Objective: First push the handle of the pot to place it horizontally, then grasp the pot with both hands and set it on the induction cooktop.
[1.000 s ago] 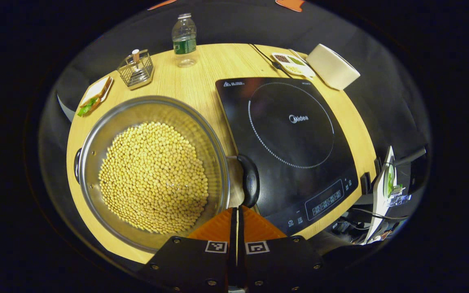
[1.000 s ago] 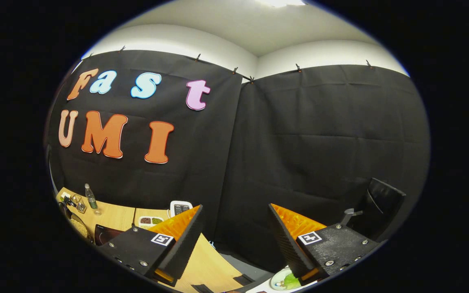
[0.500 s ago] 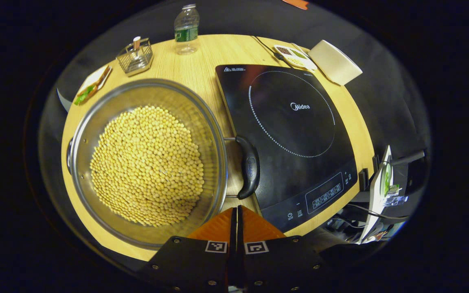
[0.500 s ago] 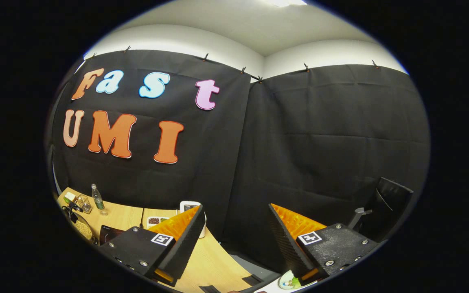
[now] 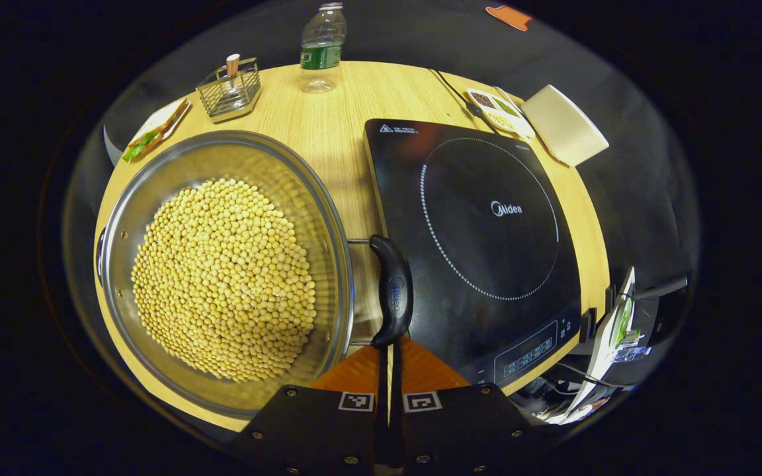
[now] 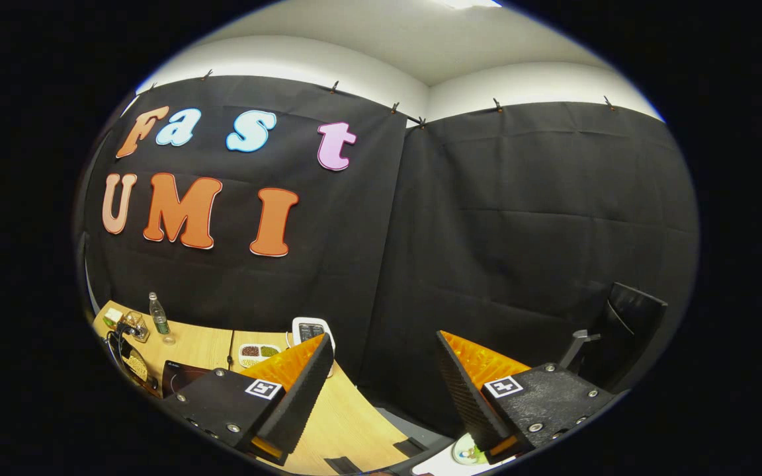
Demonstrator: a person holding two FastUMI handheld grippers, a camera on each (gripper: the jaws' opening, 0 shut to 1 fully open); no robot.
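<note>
Just past my left tool [image 5: 389, 350], pinched shut on nothing, the pot's handle [image 5: 392, 291] touches its tips. That pot [image 5: 156, 172], full of beans [image 5: 222, 277], should be heavy and slick-walled; its two side handles look safest. Right of it lies the cooktop [image 5: 487, 225]. My right tool [image 6: 381, 383] gapes empty, aimed off the bench [image 5: 328, 125].

pot [image 5: 222, 264]: steel, full of yellow beans, on table | handle [image 5: 393, 291]: black, toward cooktop | induction cooktop [image 5: 480, 231]: black, bare, just beside pot
</note>
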